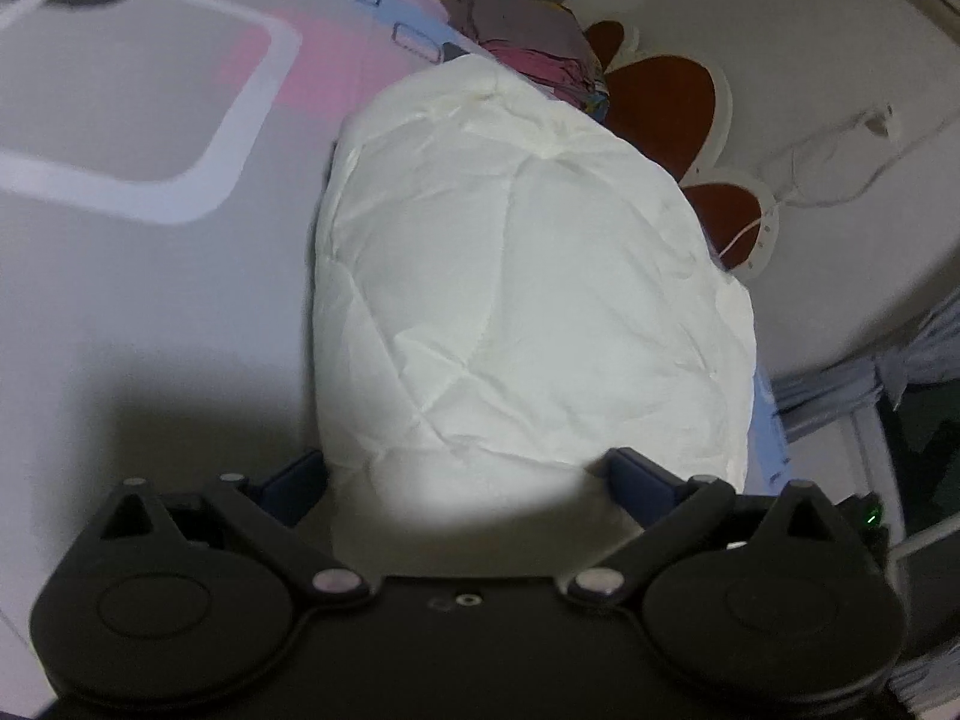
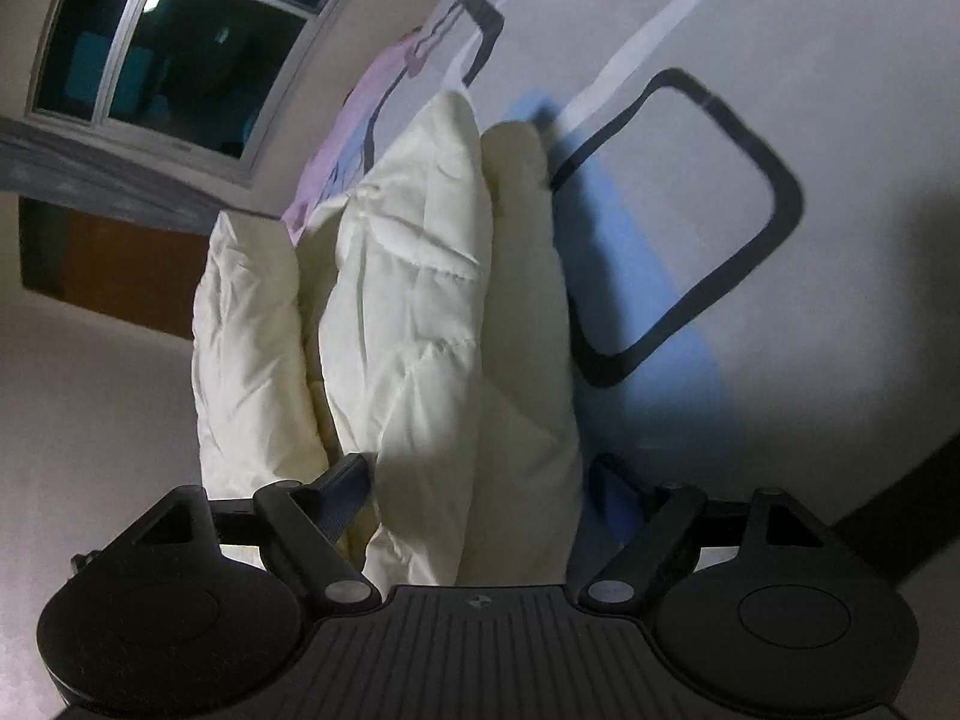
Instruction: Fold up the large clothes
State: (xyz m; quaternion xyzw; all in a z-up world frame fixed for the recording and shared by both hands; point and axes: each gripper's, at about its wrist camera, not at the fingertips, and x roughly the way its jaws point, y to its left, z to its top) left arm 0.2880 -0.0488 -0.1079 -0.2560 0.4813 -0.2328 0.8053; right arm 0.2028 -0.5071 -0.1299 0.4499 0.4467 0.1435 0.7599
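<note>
A cream-white padded garment (image 1: 516, 276) lies folded into a thick bundle on the patterned bed sheet (image 1: 138, 276). My left gripper (image 1: 468, 480) stands wide open with the near end of the bundle between its fingers. In the right wrist view the garment (image 2: 414, 312) shows as stacked puffy layers seen from the side. My right gripper (image 2: 480, 480) also stands wide, its left finger (image 2: 345, 495) against the layers and its right finger (image 2: 618, 492) on the sheet side. I cannot tell whether either gripper presses the fabric.
Crumpled pink and purple clothes (image 1: 540, 54) lie beyond the bundle by a red and white cushion (image 1: 666, 96). A white wall with a cable (image 1: 828, 168) is to the right. A dark window (image 2: 174, 48) and a wooden panel (image 2: 120, 264) stand past the bed edge.
</note>
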